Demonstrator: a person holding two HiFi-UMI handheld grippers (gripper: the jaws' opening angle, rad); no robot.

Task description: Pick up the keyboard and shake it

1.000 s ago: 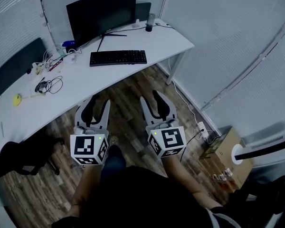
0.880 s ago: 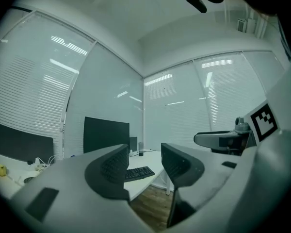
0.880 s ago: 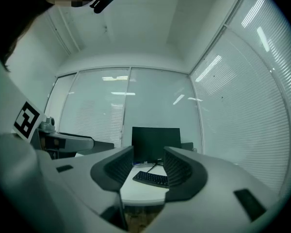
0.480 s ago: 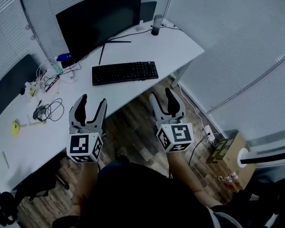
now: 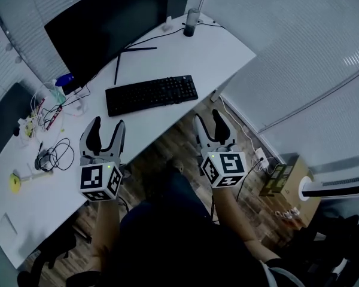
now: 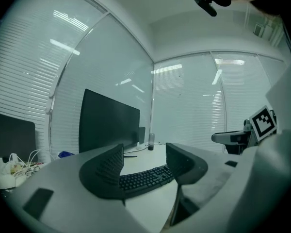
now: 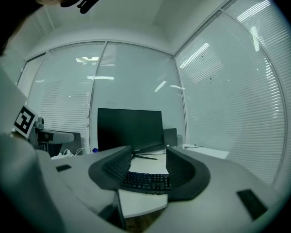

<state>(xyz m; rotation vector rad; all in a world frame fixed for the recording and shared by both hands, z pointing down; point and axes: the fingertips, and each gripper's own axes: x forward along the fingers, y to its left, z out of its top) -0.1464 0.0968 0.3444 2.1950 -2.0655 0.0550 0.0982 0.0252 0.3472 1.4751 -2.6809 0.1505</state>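
Observation:
A black keyboard [image 5: 151, 94] lies flat on the white desk [image 5: 215, 46], just in front of the dark monitor [image 5: 107, 26]. My left gripper [image 5: 105, 125] hovers over the desk's near edge, short of the keyboard's left end, jaws open and empty. Over the wooden floor off the desk's front edge, my right gripper [image 5: 212, 119] is open too, below the keyboard's right end. The keyboard [image 6: 145, 177] shows beyond the open jaws in the left gripper view, and the keyboard [image 7: 146, 180] shows likewise in the right gripper view.
A dark cup [image 5: 192, 23] stands at the desk's far end. Cables [image 5: 57, 154], a yellow object [image 5: 14, 182] and small clutter lie on the desk's left part. A cardboard box [image 5: 284, 181] and a power strip [image 5: 258, 158] sit on the floor at right.
Both grippers have advanced toward the desk and their jaws have spread wider. The view has shifted closer to the desk; the keyboard has not moved.

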